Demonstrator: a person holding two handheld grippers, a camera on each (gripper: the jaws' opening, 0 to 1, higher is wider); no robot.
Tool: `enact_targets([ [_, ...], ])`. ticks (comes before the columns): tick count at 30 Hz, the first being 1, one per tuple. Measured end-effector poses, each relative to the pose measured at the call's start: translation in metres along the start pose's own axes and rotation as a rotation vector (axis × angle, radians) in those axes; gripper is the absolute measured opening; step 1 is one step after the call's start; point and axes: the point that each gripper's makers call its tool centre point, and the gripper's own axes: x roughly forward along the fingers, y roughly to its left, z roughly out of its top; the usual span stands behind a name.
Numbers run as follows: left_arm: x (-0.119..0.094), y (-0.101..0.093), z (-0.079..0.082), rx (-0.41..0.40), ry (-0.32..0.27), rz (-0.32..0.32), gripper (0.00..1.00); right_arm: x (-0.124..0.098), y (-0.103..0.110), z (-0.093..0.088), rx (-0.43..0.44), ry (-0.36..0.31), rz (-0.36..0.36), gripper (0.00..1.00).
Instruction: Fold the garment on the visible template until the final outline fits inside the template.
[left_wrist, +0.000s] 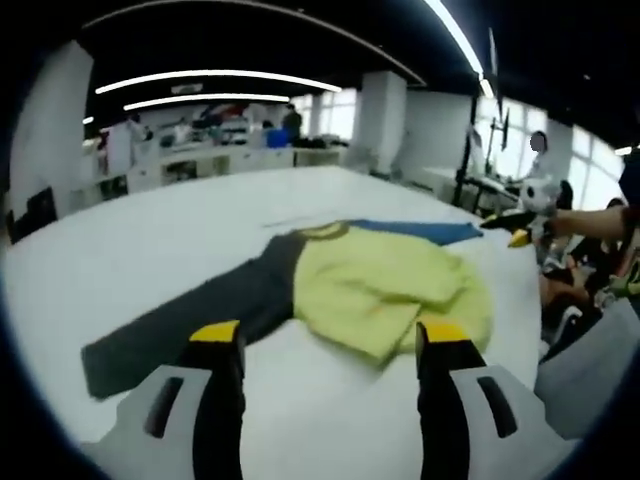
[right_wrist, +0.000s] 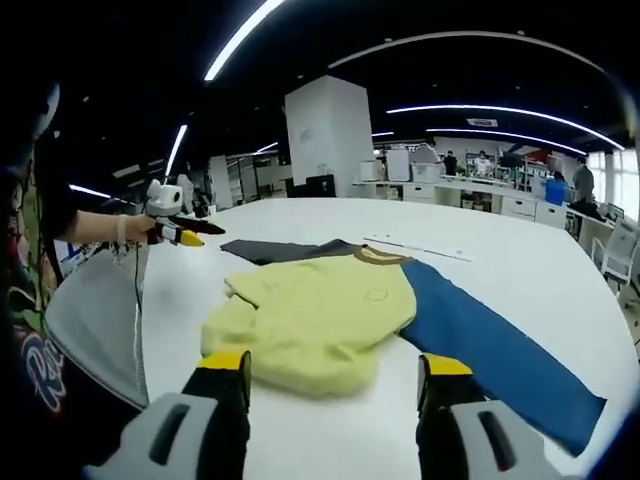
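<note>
Left gripper view | I am hovering left gripper, jaws parted, empty | shirt lying partly folded on white table, sleeves outspread | right gripper released, awaiting next fold.

The shirt has a light yellow body, one dark grey sleeve and one blue sleeve. Its collar is a darker yellow-brown. The desk is white. Each claw has black jaws with yellow tips.
</note>
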Motion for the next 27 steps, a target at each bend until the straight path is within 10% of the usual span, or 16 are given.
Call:
enact_targets([
  [11,0.010,-0.026,-0.015,-0.052,-0.003,-0.047,0.61,0.021,0.039,0.001,-0.222,0.018,0.099,0.53],
  [27,-0.009,-0.024,-0.027,-0.121,-0.019,-0.016,0.61,0.055,0.058,-0.047,-0.604,0.185,0.146,0.35],
])
